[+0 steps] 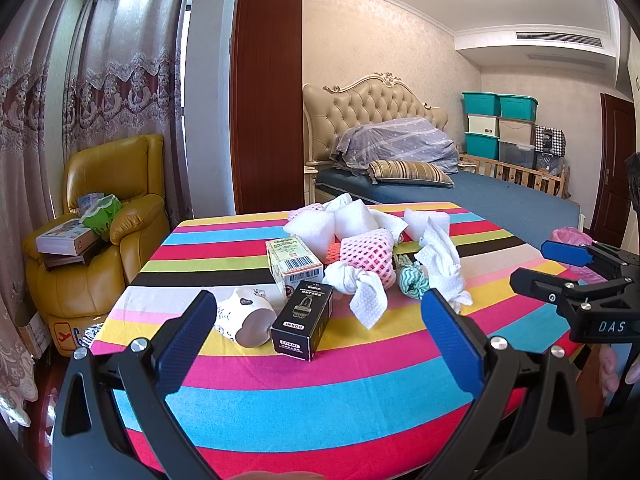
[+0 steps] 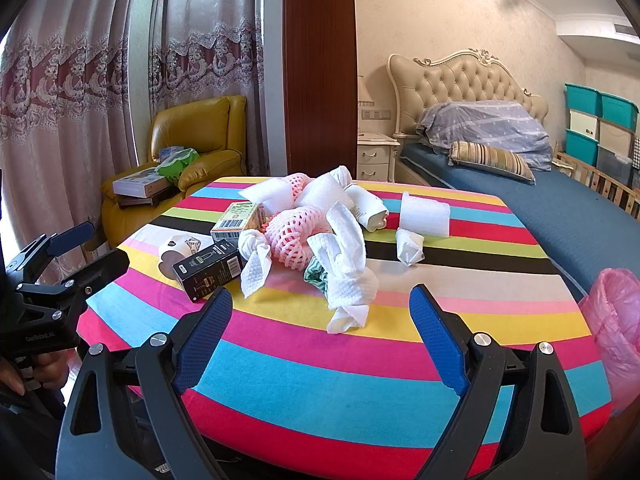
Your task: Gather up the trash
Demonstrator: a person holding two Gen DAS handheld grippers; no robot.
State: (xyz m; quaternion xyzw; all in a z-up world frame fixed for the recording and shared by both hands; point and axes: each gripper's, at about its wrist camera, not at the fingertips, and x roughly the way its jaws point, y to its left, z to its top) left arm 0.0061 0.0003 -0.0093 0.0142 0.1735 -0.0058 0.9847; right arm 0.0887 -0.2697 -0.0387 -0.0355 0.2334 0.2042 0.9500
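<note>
A pile of trash lies on the striped table (image 1: 320,404) (image 2: 360,384): crumpled paper towels (image 1: 360,286) (image 2: 348,276), a pink foam net (image 1: 370,252) (image 2: 288,236), white foam pieces (image 1: 312,228) (image 2: 424,214), a barcoded carton (image 1: 294,262) (image 2: 236,220), a black box (image 1: 302,320) (image 2: 208,270) and a tipped paper cup (image 1: 244,316) (image 2: 176,252). My left gripper (image 1: 318,300) (image 2: 96,246) is open above the near left edge, facing the black box. Open too, my right gripper (image 2: 320,296) (image 1: 544,266) hovers before the towels. Neither holds anything.
A pink plastic bag (image 2: 616,320) (image 1: 572,236) hangs at the table's right edge. A yellow armchair (image 1: 100,240) (image 2: 192,148) with boxes stands left, behind it curtains. A bed (image 1: 480,196) (image 2: 540,200) lies behind the table. A hand (image 2: 44,372) grips the left tool.
</note>
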